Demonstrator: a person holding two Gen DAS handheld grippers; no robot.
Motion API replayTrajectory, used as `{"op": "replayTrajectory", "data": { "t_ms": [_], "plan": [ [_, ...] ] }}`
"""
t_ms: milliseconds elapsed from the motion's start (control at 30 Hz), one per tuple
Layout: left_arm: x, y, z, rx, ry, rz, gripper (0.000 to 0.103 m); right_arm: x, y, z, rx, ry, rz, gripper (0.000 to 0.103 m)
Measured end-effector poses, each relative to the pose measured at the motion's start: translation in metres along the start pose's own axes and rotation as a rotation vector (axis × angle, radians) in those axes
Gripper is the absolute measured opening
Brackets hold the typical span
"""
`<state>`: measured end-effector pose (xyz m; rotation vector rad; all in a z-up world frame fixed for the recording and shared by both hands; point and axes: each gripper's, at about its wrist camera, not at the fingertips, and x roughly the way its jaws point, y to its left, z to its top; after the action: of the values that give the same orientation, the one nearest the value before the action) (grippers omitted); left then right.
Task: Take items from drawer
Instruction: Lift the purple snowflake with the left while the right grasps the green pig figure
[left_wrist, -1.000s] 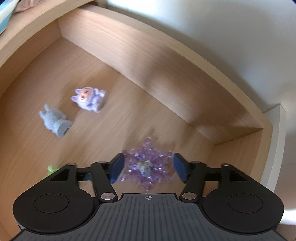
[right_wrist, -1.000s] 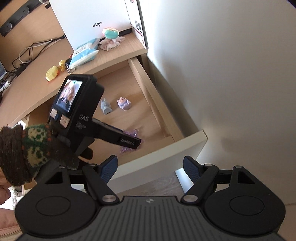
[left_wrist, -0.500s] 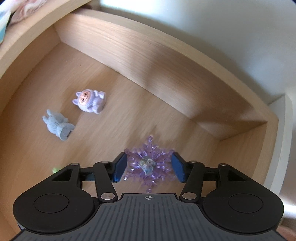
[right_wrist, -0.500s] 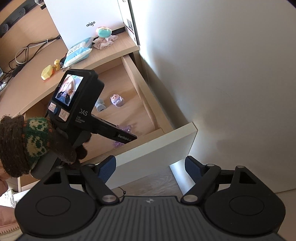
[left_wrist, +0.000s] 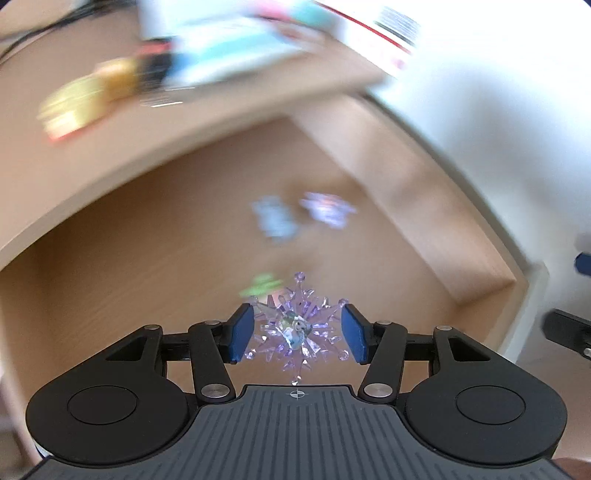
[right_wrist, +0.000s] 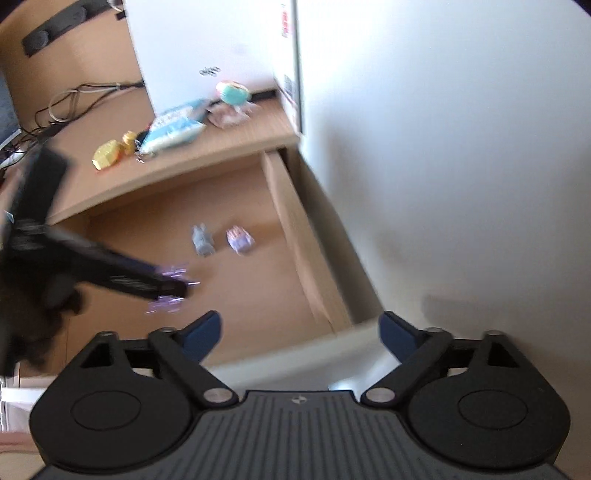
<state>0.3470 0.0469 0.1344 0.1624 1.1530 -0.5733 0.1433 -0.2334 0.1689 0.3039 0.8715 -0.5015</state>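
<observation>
A purple crystal snowflake (left_wrist: 297, 328) sits between the blue pads of my left gripper (left_wrist: 297, 334), which is shut on it and holds it above the open wooden drawer (right_wrist: 295, 236). It stays sharp while the background blurs. A grey figurine (right_wrist: 202, 240) and a lilac figurine (right_wrist: 240, 240) lie on the drawer floor near the right wall. A small green item (left_wrist: 262, 284) lies just beyond the snowflake. The right wrist view shows the left gripper (right_wrist: 173, 291) over the drawer's front left. My right gripper (right_wrist: 299, 332) hovers open over the drawer's white front, holding nothing.
On the desk top behind the drawer lie a yellow item (right_wrist: 107, 155), a blue-white packet (right_wrist: 173, 127) and a teal plush (right_wrist: 232, 92) in front of a white box (right_wrist: 207, 44). A white wall (right_wrist: 443, 166) stands close on the right. Cables lie at the far left.
My left gripper has closed on the snowflake and lifted it off the drawer floor, swinging fast toward the desk. The right gripper has moved closer over the drawer's front.
</observation>
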Motion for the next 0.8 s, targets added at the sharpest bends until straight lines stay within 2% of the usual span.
{"op": "replayTrajectory", "data": {
  "t_ms": [67, 133, 233, 367, 500, 667, 800],
  "plan": [
    [-0.018, 0.025, -0.009, -0.1, -0.02, 0.033, 0.057, 0.012, 0.013, 0.011, -0.061, 0.024, 0.045, 0.103],
    [-0.031, 0.039, -0.001, -0.175, -0.041, 0.056, 0.057, 0.026, 0.026, 0.024, -0.105, 0.049, 0.104, 0.103],
    [-0.046, 0.046, -0.012, -0.248, -0.077, 0.07, 0.057, 0.05, 0.05, 0.039, -0.158, 0.097, 0.194, 0.103],
    [-0.075, 0.06, -0.03, -0.315, -0.111, 0.072, 0.057, 0.093, 0.088, 0.049, -0.213, 0.21, 0.251, 0.103],
    [-0.088, 0.057, -0.054, -0.355, -0.118, 0.071, 0.057, 0.136, 0.121, 0.048, -0.244, 0.348, 0.279, 0.103],
    [-0.105, 0.061, -0.07, -0.41, -0.137, 0.094, 0.057, 0.164, 0.155, 0.048, -0.397, 0.346, 0.224, 0.101],
    [-0.116, 0.065, -0.077, -0.44, -0.156, 0.102, 0.057, 0.182, 0.166, 0.055, -0.435, 0.364, 0.219, 0.094]
  ]
}}
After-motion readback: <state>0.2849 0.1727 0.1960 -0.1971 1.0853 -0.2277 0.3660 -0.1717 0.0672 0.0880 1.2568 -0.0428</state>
